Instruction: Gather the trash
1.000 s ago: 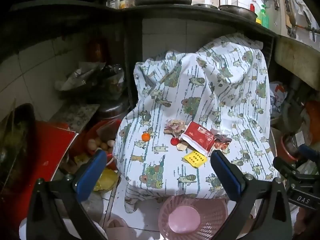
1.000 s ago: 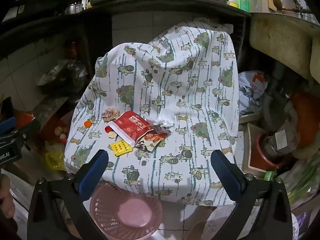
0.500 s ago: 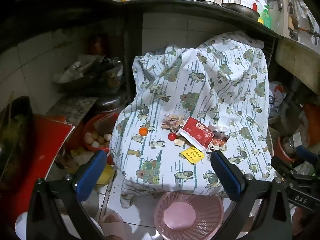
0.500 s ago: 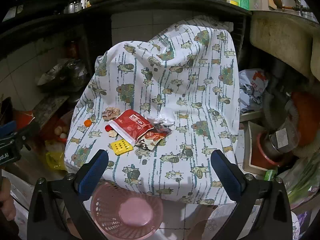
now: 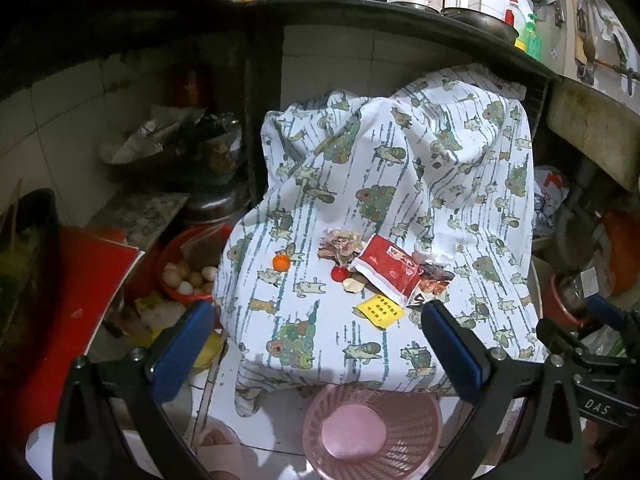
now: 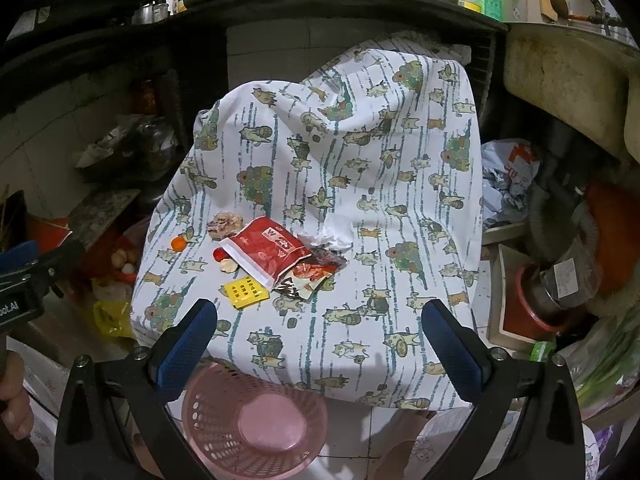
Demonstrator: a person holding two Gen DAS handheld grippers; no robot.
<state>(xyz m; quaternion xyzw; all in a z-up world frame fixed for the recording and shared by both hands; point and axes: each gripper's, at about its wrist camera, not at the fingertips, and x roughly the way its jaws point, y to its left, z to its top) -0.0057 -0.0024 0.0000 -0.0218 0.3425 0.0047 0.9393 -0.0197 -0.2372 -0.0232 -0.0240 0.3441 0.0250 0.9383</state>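
Trash lies on a cloth-covered table (image 5: 320,332) (image 6: 360,300): a red packet (image 5: 386,268) (image 6: 268,252), a yellow sachet (image 5: 378,311) (image 6: 245,292), an orange cap (image 5: 281,263) (image 6: 179,243), a red cap (image 5: 339,274), a crumpled brownish wrapper (image 5: 340,242) (image 6: 226,224) and a white tissue (image 6: 334,236). A pink perforated basket (image 5: 372,428) (image 6: 252,420) stands on the floor in front of the table. My left gripper (image 5: 316,352) and my right gripper (image 6: 318,346) are both open and empty, held above the basket, short of the trash.
A red bowl of eggs (image 5: 188,276) and a red board (image 5: 80,280) sit left of the table. Pots and foil (image 5: 172,140) fill the left shelf. A dark counter (image 5: 360,12) runs behind. Pipes, a jar (image 6: 560,280) and bags crowd the right.
Both grippers have drawn back slightly from the table, so the table and basket sit a little further off. Both stay open. The trash has not moved.
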